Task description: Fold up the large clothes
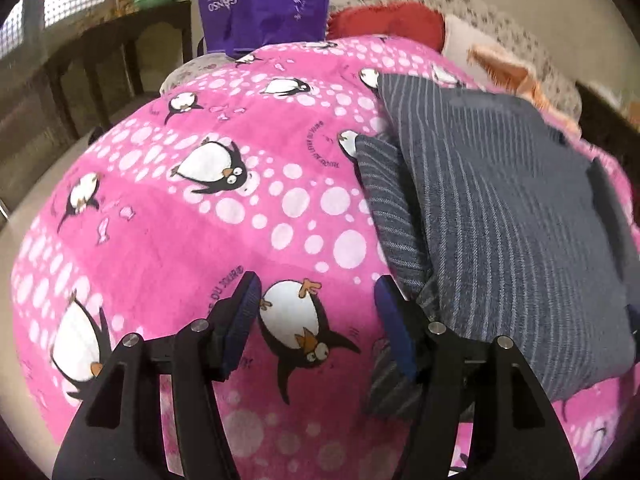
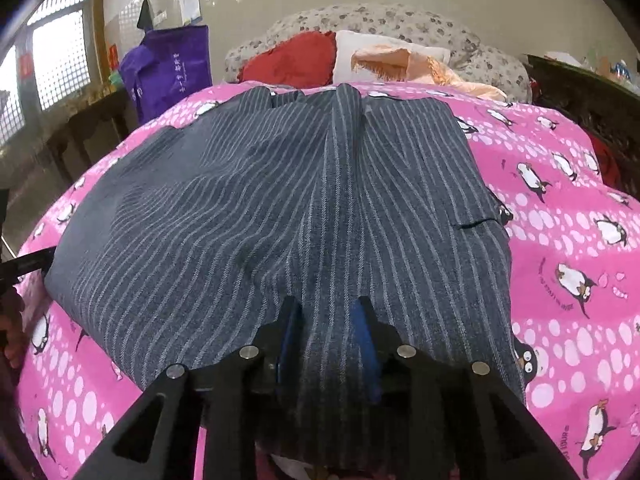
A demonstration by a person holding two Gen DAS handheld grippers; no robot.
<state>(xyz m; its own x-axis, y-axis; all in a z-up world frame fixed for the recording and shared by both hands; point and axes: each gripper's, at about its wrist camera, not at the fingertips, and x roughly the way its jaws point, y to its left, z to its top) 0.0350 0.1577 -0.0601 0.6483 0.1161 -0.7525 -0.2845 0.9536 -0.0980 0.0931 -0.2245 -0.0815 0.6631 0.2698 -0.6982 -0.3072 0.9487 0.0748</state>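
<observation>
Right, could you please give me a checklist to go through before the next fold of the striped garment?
1. Left hand-held gripper free: ok. It is open over the penguin blanket, with nothing between its jaws.
2. Right hand-held gripper clear of cloth: cannot tell. A ridge of the striped garment lies between its jaws.
3. Garment smooth: not ok. Its edge beside the left hand-held gripper is bunched in folds.
4. Garment fully on the blanket: ok.
5. Purple bag and red cloth out of the way: ok. Both lie beyond the garment's far end.
</observation>
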